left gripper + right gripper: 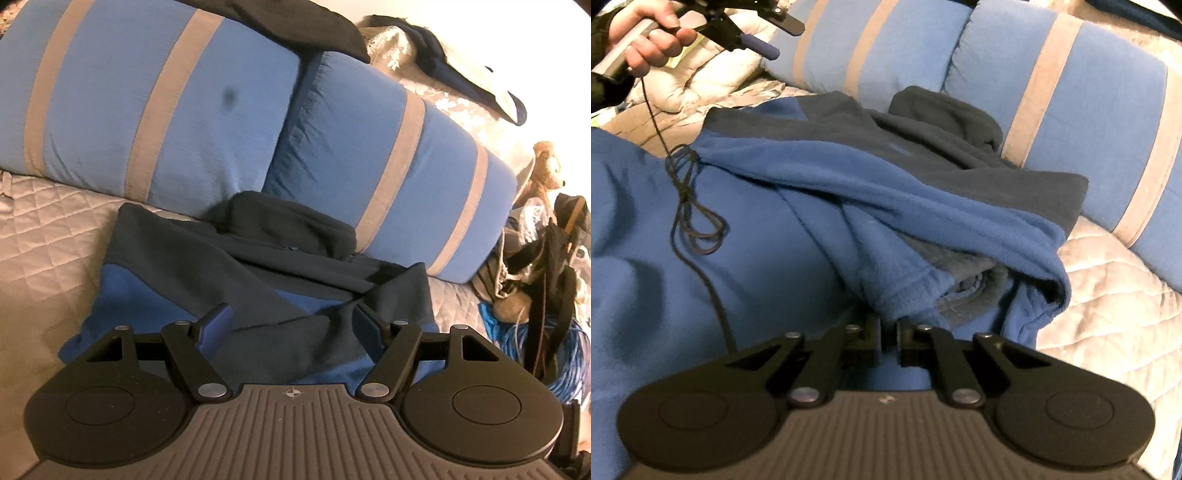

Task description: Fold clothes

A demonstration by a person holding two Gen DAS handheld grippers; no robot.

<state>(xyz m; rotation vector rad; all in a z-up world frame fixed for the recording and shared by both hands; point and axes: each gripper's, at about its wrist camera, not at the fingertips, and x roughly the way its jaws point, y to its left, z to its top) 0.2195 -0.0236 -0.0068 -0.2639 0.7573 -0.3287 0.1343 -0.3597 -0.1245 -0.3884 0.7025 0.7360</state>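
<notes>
A fleece top (258, 266) in bright blue with dark navy panels lies rumpled on the quilted bedspread (44, 229), its dark collar against the pillows. In the right wrist view the same top (886, 177) fills the middle, one sleeve folded across the body. My right gripper (888, 332) is shut, and a fold of the blue sleeve hem runs down between its pads. My left gripper (293, 326) hovers open over the top's lower part, nothing between its blue-padded fingers (216, 326). It also shows at the upper left of the right wrist view as the left gripper (764, 40), held by a hand (646, 33).
Two blue pillows with grey stripes (166, 110) lean behind the top. Another dark garment (295, 26) lies over them. A thin black cable (687, 206) trails over the fleece. Shoes, straps and a blue cord coil (569, 362) crowd the right of the bed.
</notes>
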